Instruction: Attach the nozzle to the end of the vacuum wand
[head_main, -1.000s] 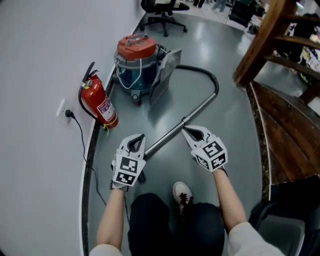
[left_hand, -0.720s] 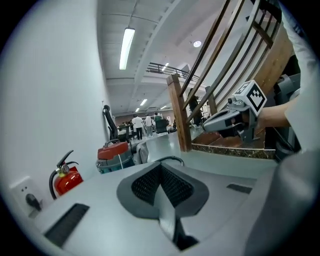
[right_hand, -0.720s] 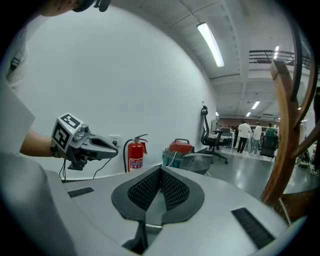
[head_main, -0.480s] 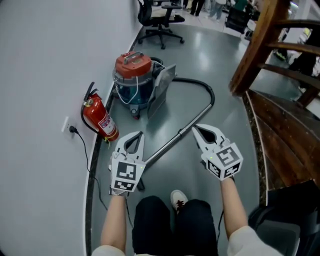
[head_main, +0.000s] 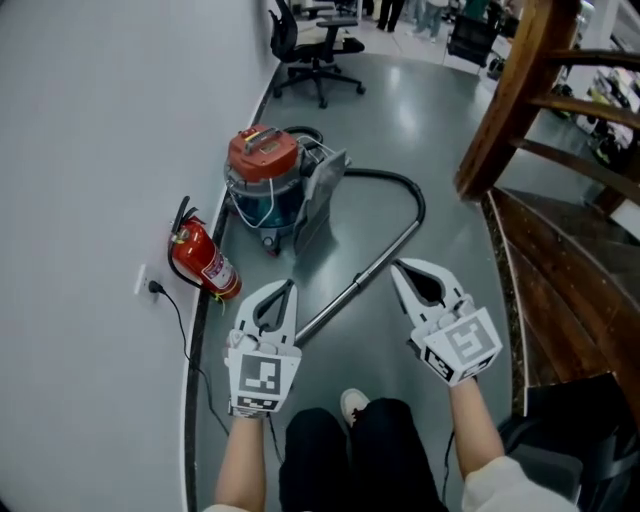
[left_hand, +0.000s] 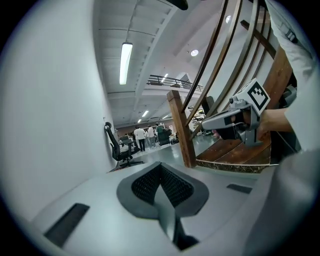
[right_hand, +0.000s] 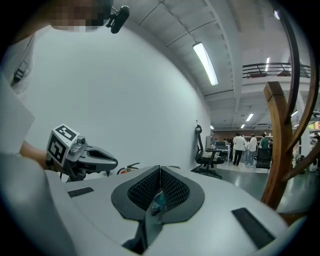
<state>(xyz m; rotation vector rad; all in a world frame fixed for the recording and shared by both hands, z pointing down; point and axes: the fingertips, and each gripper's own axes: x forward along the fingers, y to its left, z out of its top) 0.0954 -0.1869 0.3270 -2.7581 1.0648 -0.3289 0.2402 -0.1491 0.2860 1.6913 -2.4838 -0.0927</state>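
Now, vacuum wand (head_main: 357, 288): lies on the floor (head_main: 450, 150), slanting from the hose (head_main: 408, 192) down between both grippers, held by neither.
Left gripper (head_main: 286, 286): jaws clenched, empty, over the wand's near end.
Right gripper (head_main: 398, 266): jaws clenched, empty, right of the wand.
Vacuum canister (head_main: 264, 172): by the wall, near a fire extinguisher (head_main: 205, 263).

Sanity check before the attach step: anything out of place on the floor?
The red fire extinguisher lies tilted at the foot of the wall, not upright or mounted. The vacuum wand lies flat on the floor, its near end hidden behind the left gripper. Nothing looks spilled or damaged.
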